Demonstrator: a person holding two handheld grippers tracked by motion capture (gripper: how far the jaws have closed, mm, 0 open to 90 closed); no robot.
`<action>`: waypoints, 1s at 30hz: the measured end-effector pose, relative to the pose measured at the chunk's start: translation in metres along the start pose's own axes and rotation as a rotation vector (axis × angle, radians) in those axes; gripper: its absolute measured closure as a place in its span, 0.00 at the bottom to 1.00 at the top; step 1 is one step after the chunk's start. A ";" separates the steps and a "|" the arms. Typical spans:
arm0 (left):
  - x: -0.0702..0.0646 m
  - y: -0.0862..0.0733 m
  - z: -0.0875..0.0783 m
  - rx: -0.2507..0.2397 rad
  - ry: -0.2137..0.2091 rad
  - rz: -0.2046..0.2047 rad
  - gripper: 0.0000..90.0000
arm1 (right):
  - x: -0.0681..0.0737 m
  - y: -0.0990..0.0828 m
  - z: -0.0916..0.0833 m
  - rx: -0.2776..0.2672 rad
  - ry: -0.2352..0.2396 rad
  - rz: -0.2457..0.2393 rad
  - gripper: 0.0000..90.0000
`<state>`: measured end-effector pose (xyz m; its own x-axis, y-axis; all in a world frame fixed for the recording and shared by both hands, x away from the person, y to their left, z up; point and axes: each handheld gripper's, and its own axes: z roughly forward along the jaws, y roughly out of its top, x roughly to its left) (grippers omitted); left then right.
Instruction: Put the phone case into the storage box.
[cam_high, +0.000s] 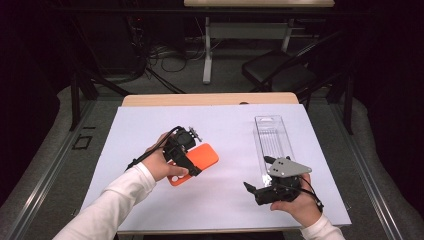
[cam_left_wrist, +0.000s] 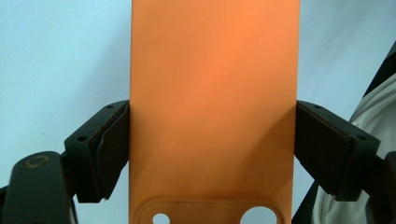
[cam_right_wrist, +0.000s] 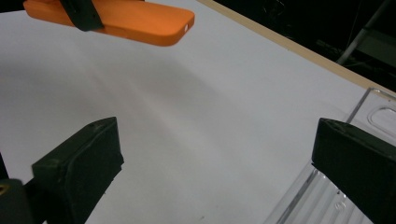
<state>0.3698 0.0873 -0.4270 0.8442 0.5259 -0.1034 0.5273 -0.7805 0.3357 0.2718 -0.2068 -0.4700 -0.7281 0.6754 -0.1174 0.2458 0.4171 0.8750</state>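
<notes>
White sheet (cam_high: 220, 125) spread over the wooden surface (cam_high: 210, 99), dark room behind.

Nearest, at lower right of the high view: right hand (cam_high: 299, 206) wrapped around the right gripper (cam_high: 260, 181), grey three-cornered plate on top, jaws pointing toward frame left. Jaws wide apart, nothing between them; in the right gripper view (cam_right_wrist: 212, 163) just bare white sheet showing in the gap. Just beside that gripper, running up the right half of the high view: clear plastic tray (cam_high: 273, 136), long and narrow, lying flat on the sheet; one corner of it seen at lower right of the right gripper view (cam_right_wrist: 373, 109).

Left of centre in the high view: white sleeve (cam_high: 112, 207) coming in from the bottom edge, left hand (cam_high: 162, 165) carrying the left gripper (cam_high: 190, 160). Jaws clamped on the orange phone case (cam_high: 197, 161), one pad pressed on each long edge. In the left gripper view (cam_left_wrist: 212, 140), case (cam_left_wrist: 212, 93) running straight up the middle of the frame, camera cut-out at the bottom edge, back face toward the lens. Seen in the right gripper view at upper left (cam_right_wrist: 135, 21), case raised off the sheet, tilted slightly, shadow cast below. Case and tray well apart.

Farther back, at top of the high view: grey floor, black cables (cam_high: 165, 57), white leg (cam_high: 207, 50) of another table, dark chair (cam_high: 280, 70) at upper right.
</notes>
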 end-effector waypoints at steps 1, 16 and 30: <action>0.000 0.000 0.000 -0.002 -0.001 -0.003 0.18 | 0.000 0.003 0.001 -0.007 0.002 -0.007 0.04; -0.001 -0.002 -0.006 -0.007 -0.005 -0.010 0.18 | 0.011 0.027 0.014 0.022 -0.019 -0.152 0.15; -0.008 0.004 -0.004 0.006 -0.016 0.013 0.18 | 0.022 0.030 0.017 0.049 -0.065 -0.412 0.28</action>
<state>0.3648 0.0813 -0.4210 0.8524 0.5104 -0.1139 0.5169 -0.7892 0.3317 0.2741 -0.1694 -0.4547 -0.7303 0.4824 -0.4837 -0.0264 0.6876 0.7256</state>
